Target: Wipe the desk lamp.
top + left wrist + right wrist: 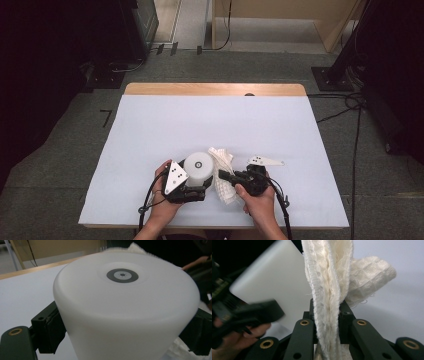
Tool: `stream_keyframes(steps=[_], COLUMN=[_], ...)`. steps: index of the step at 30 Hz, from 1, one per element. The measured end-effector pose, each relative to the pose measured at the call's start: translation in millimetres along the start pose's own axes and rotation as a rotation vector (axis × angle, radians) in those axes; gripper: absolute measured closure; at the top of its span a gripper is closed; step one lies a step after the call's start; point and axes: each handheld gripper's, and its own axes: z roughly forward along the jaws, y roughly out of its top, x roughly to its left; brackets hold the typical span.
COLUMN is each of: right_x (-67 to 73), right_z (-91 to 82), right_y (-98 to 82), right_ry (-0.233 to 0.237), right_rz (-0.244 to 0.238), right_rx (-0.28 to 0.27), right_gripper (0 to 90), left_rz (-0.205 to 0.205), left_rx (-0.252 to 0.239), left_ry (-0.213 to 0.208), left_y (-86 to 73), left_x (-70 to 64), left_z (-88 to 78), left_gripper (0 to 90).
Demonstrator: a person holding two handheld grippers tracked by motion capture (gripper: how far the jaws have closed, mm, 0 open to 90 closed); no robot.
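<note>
A white cup stands upside down near the table's front edge, with a grey ring on its upturned base. My left gripper is shut on the cup; its black pads press on both sides of the wall. Just right of the cup, a cream knitted cloth hangs bunched against it. My right gripper is shut on the cloth, which runs up between its jaws. The cup's side and the left gripper lie close at the left of the right gripper view.
A white sheet covers the table, and a strip of bare wood shows at the far edge. Cables trail from both grippers toward the front edge. Dark stands and floor cables surround the table.
</note>
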Motion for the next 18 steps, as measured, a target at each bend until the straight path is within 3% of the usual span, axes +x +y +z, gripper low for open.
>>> stream_keyframes(steps=[6,10,13,18], right_x=[10.4,13.4,9.9,-4.6], right_z=[-14.7,-21.2,-15.5,3.9], right_y=[12.8,18.0,15.3,0.7], right_ry=[0.044,0.069,0.056,0.000], right_rz=[-0.041,-0.068,-0.075,-0.016], right_rx=[-0.080,-0.102,-0.060,0.037], right_gripper=[78.8,78.7,78.7,78.7], left_rz=[0.008,0.010,0.006,0.000], left_rx=[0.012,0.010,0.007,-0.012], left_ry=[-0.015,-0.020,-0.020,-0.020], left_y=[-1.4,-0.6,0.3,3.6], left_x=[-0.8,-0.9,0.9,4.1], left_z=[2.7,2.1,0.6,-3.6], left_gripper=[9.1,9.1,9.1,9.1])
